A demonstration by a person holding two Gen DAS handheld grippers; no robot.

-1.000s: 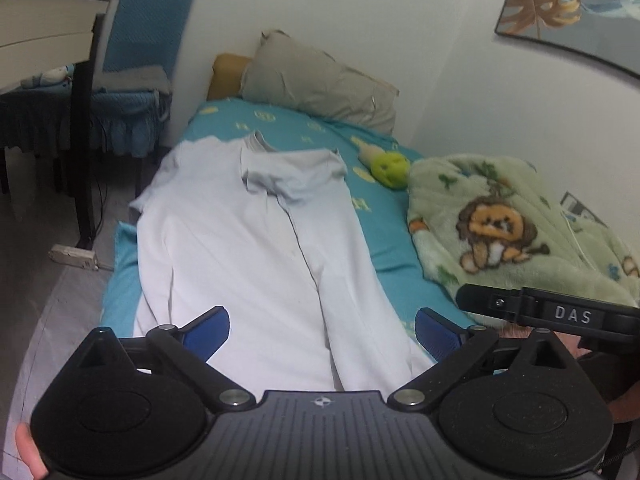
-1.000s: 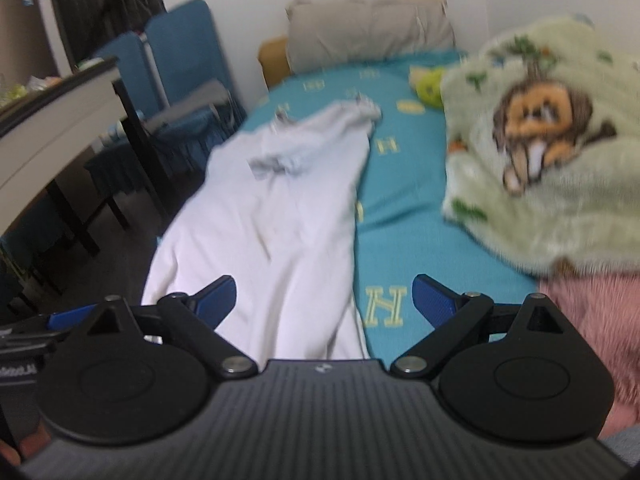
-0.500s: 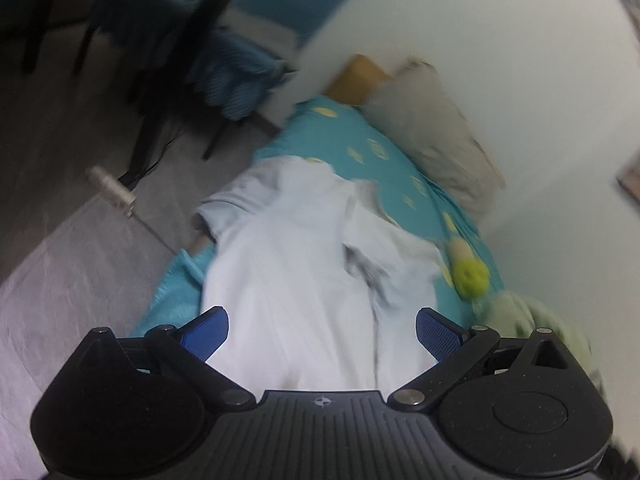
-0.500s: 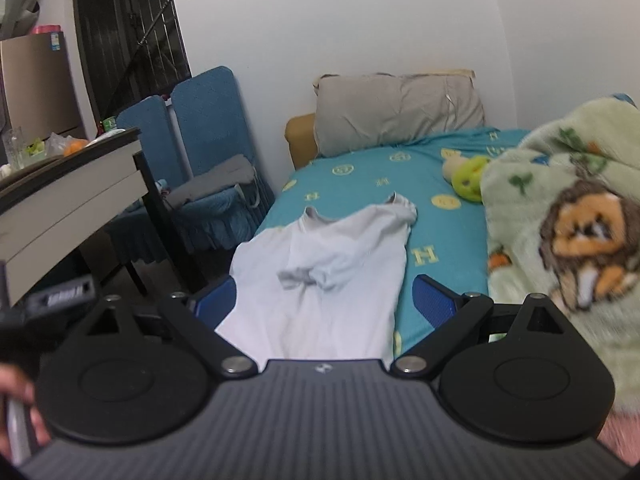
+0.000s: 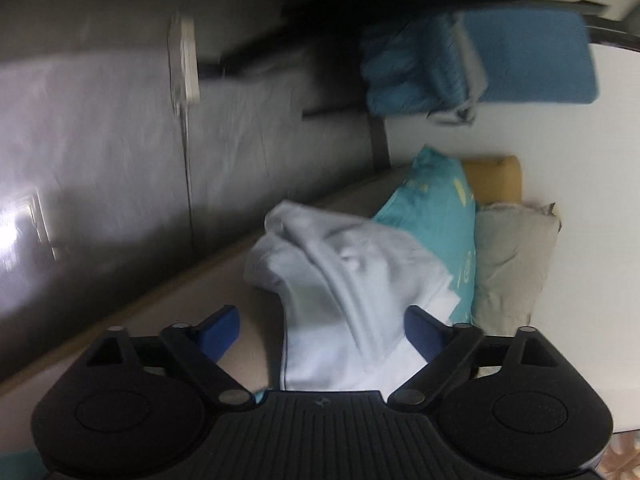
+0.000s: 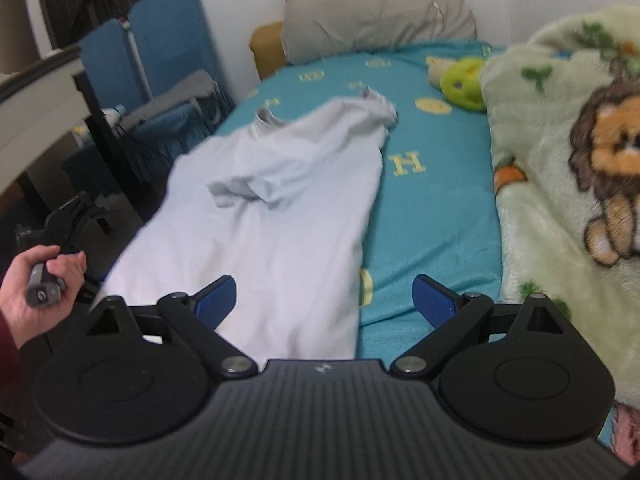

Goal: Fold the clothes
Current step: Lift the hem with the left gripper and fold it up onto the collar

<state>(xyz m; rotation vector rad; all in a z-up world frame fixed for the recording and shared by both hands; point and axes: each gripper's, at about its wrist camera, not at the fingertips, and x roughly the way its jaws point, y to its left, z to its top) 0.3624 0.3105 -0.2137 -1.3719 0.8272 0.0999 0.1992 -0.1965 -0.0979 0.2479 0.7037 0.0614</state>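
A pale white-blue shirt [image 6: 276,208] lies lengthwise on the left side of the teal bed sheet [image 6: 436,184], one sleeve folded onto its chest. My right gripper [image 6: 324,300] is open and empty above the shirt's near hem. My left gripper [image 5: 320,330] is open and empty, rolled sideways at the bed's left edge over the shirt [image 5: 340,280], where a sleeve hangs off the side. The left gripper also shows in the right wrist view [image 6: 70,220], held in a hand beside the bed.
A green lion blanket [image 6: 560,168] covers the bed's right side. A grey pillow [image 6: 376,12] and a green plush toy [image 6: 460,80] lie at the head. Blue chairs [image 6: 152,60] and a desk [image 6: 36,108] stand left of the bed. A power strip [image 5: 184,64] lies on the floor.
My left gripper swung left and rolled sideways to the bed's left edge, now facing floor and chairs. My right gripper moved closer to the shirt's hem. Both stayed open.
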